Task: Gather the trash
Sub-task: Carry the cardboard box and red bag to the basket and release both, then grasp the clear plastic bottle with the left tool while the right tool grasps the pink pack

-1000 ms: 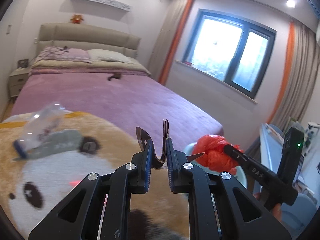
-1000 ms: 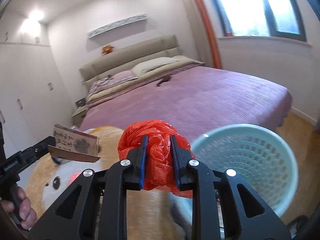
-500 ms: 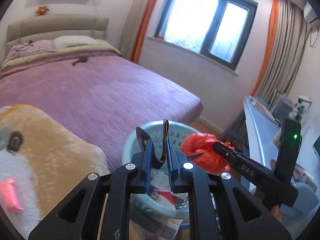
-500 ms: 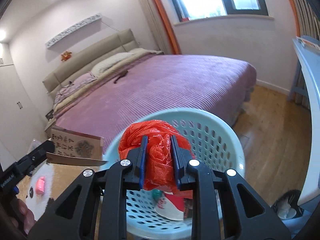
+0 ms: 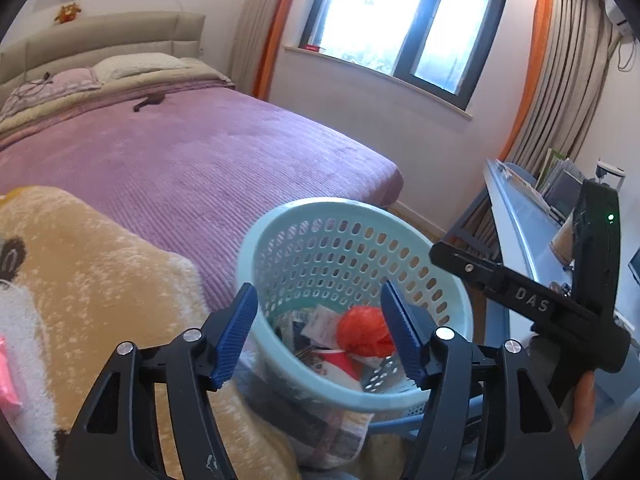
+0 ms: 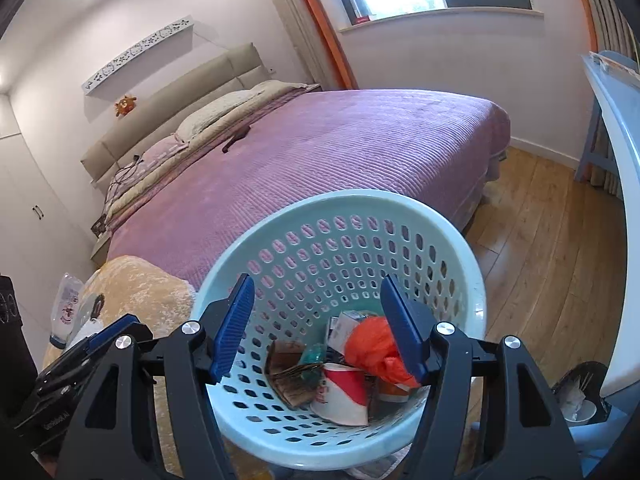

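A pale teal perforated basket (image 5: 340, 205) (image 6: 360, 197) stands at the foot of the bed, directly below both grippers. My left gripper (image 5: 316, 312) hangs over its rim with jaws opening and nothing between them. My right gripper (image 6: 316, 304) is also over the basket, jaws opening and empty. Inside lie a crumpled red plastic bag (image 5: 362, 330) (image 6: 372, 344), a brown card packet (image 6: 290, 372), a red-and-white paper cup (image 6: 342, 388) and other scraps. The right tool's black body (image 5: 528, 304) crosses the right of the left wrist view.
A purple-covered bed (image 5: 200, 152) fills the left and middle. A tan plush bear blanket (image 5: 100, 280) lies beside the basket, with a clear plastic bottle (image 6: 68, 304) on it. A pale blue desk (image 5: 516, 208) stands at right over the wood floor (image 6: 540, 240).
Both grippers swung from the plush blanket to above the basket and opened. The red bag left the right jaws and the brown packet left the left jaws; both now lie in the basket.
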